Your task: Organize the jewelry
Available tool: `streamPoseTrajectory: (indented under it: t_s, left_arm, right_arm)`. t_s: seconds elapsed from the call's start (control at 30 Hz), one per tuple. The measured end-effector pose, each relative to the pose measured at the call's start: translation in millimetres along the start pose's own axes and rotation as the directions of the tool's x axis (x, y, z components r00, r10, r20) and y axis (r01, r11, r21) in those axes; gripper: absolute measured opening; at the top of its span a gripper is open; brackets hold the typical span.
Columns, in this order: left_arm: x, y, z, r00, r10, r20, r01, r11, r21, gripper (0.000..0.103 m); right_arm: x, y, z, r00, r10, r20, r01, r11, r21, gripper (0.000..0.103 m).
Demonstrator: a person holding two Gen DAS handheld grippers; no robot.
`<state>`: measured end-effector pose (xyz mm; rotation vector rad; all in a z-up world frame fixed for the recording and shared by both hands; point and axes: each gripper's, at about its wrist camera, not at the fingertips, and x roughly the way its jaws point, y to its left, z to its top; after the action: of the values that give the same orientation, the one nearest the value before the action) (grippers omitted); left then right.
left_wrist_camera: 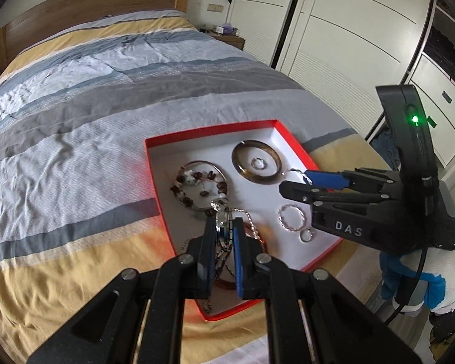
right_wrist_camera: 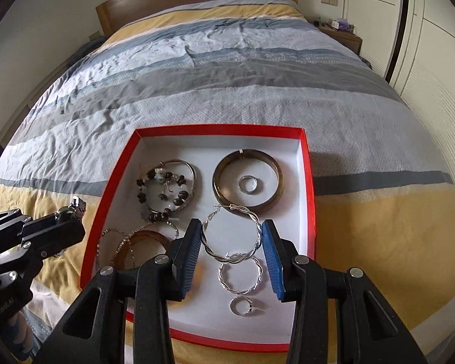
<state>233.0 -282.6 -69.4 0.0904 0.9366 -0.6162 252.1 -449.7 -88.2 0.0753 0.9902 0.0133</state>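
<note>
Striped bedding in grey, blue and yellow covers the bed, with a wooden headboard behind and white wardrobe doors along the right wall. On it lies a shallow red box with a white floor that holds the jewelry.

At the far left of the right wrist view, the left gripper hangs outside the box's left wall, its jaws nearly closed on a small silver clasp-like piece with a chain trailing from it. Inside the box, from left to right, lie a beaded bracelet within a silver bangle, a brown bangle draped with chain below it, then a dark bangle ringing a small silver ring.

The right gripper stands part open, its blue pads either side of a twisted silver hoop earring and apparently pinching its rim. A matching hoop and a second ring lie just below.

The sorting looks well advanced; both grippers seem to be carrying pieces to their places. Next, each needs a clear spot and a gentle release so the chain does not tangle.

"DAS" is readable on the right gripper's body in the left view.
</note>
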Motion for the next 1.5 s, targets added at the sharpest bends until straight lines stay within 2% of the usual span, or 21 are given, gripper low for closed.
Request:
streamPoseTrajectory:
  t_s: [0.27,0.57,0.8,1.0,1.27,1.4,1.5]
  left_arm:
    - [38,-6,-6,0.997,0.002,-0.072,-0.001,1.000,0.012,0.009]
    - [63,-7,-15,0.992,0.016,-0.127,-0.013,1.000,0.026,0.009]
    - [65,-7,-15,0.992,0.033,-0.125,-0.029,0.999,0.035,0.010]
    - [62,-5,-16,0.991,0.018,-0.131,-0.016,1.000,0.023,0.011]
    - [27,-15,-11,0.997,0.008,-0.074,-0.006,0.999,0.033,0.011]
    - [5,-20,-8,0.999,0.025,-0.030,-0.024,0.999,0.026,0.034]
    - [-14,-23,-8,0.999,0.035,-0.002,-0.035,0.999,0.017,0.035]
  right_arm:
    - [26,-6,-12,0.999,0.006,-0.037,-0.006,1.000,-0.015,0.040]
    - [39,-1,-13,0.998,-0.015,-0.053,0.012,0.998,-0.063,0.041]
    - [39,3,-14,0.997,-0.034,-0.065,0.028,0.995,-0.094,0.041]
    - [33,-1,-17,0.997,-0.039,-0.073,0.033,0.997,-0.077,0.047]
    - [-1,-3,-20,0.998,-0.046,-0.031,0.045,0.998,-0.045,0.048]
    - [-28,4,-24,0.999,-0.054,0.000,0.054,0.998,-0.036,0.050]
    - [-48,11,-30,0.998,-0.059,0.018,0.060,0.997,-0.039,0.053]
